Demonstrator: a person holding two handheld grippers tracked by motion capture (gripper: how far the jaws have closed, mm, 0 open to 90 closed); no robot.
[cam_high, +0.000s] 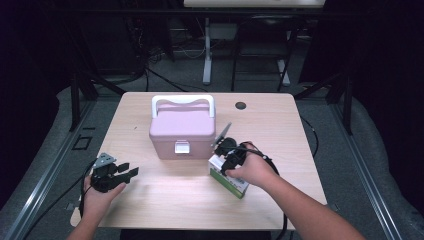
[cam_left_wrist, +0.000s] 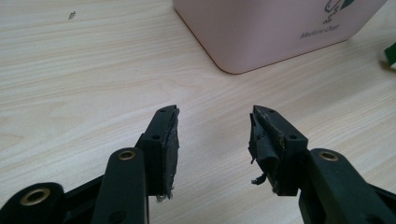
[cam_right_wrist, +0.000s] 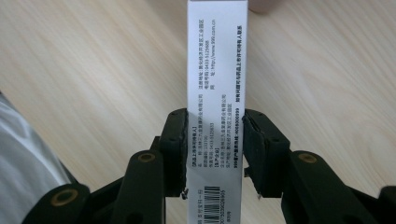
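your right hand-held gripper (cam_high: 226, 159) is clamped on the white-and-green medicine carton (cam_high: 229, 181). in the right gripper view both pads press the carton's (cam_right_wrist: 215, 93) narrow white printed face, w/ the barcode end nearest the camera and the carton running away from you between the jaws. in the high view the carton sits at the desk's (cam_high: 165, 200) front right, just right of the pink medicine chest (cam_high: 182, 131) and near its front corner; can't tell whether the carton's base touches the desk.

your left hand-held gripper (cam_high: 126, 171) sits at the desk's front left, jaws apart w/ nothing between the pads (cam_left_wrist: 170, 149). it points toward the chest; in the left gripper view the chest's (cam_left_wrist: 266, 32) rounded lower corner lies ahead, well apart from the tips.

the chest stands upright mid-desk, lid down, white handle (cam_high: 183, 101) raised, white latch (cam_high: 182, 147) facing you.
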